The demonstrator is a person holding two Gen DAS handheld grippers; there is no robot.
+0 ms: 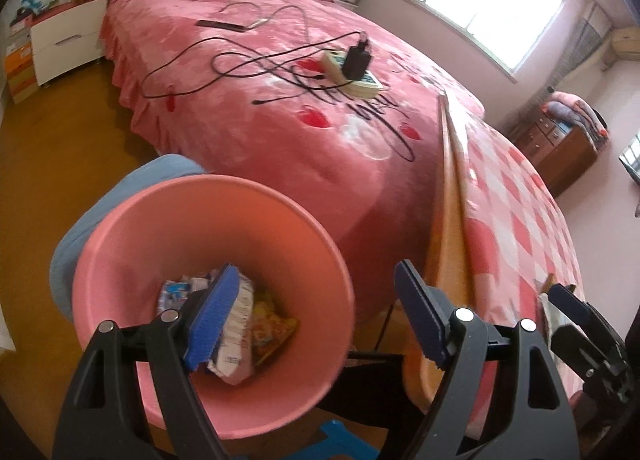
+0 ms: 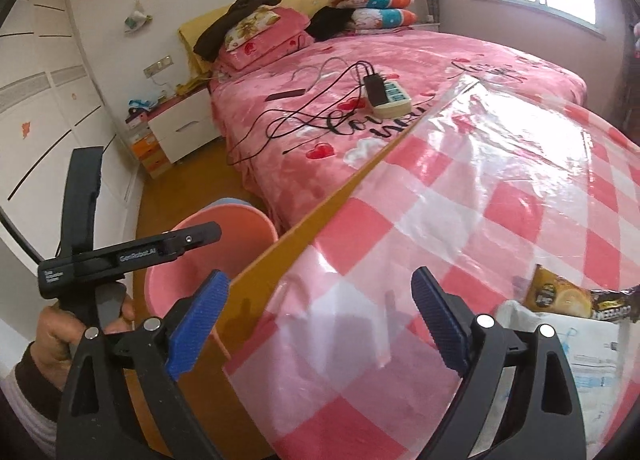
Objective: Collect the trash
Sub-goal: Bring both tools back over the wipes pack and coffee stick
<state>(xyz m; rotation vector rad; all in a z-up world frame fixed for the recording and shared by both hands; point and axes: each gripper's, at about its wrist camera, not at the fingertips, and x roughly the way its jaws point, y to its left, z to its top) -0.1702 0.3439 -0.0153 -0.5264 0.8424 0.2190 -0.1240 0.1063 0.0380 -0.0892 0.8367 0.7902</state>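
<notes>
Several wrappers already lie in the pink bin (image 1: 208, 244); with both grippers (image 1: 316, 316) (image 2: 320, 324) spread and empty, snack packets (image 2: 560, 296) remain on the table (image 2: 440, 219).

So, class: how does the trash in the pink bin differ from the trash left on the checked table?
The bin trash lies heaped inside the pink bin on the floor. The table trash lies spread on the checked table. Both are crumpled wrappers, and no gripper holds either.
</notes>
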